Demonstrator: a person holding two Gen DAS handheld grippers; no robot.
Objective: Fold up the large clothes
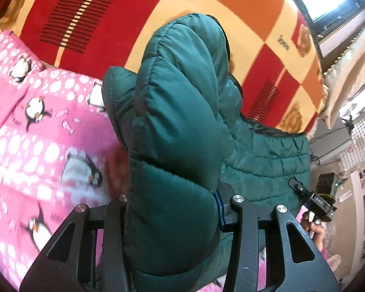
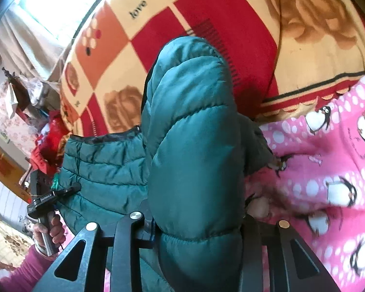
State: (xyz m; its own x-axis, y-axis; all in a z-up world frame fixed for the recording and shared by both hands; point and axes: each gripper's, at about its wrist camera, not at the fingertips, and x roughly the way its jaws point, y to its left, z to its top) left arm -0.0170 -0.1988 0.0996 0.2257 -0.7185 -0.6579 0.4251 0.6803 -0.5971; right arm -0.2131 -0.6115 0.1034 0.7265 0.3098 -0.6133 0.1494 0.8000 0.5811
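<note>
A dark green quilted puffer jacket (image 1: 267, 160) lies on a pink penguin-print blanket (image 1: 24, 126). In the left wrist view a thick padded fold of the jacket bulges up between the jaws of my left gripper (image 1: 175, 206), which is shut on it; the fingertips are buried in the fabric. My right gripper (image 2: 197, 214) is likewise shut on a puffy fold of the jacket (image 2: 189, 146), lifted off the blanket (image 2: 328, 158). Each view also shows the other gripper at the jacket's far edge: the right gripper (image 1: 304, 192) and the left gripper (image 2: 65, 189), each in a person's hand.
Behind the jacket spreads a red, orange and cream checked blanket (image 1: 182, 7) with bear prints (image 2: 311, 7). A bright window and pale curtain (image 1: 348, 56) stand at one side. Cluttered shelves and red cloth (image 2: 43, 150) fill the room's edge.
</note>
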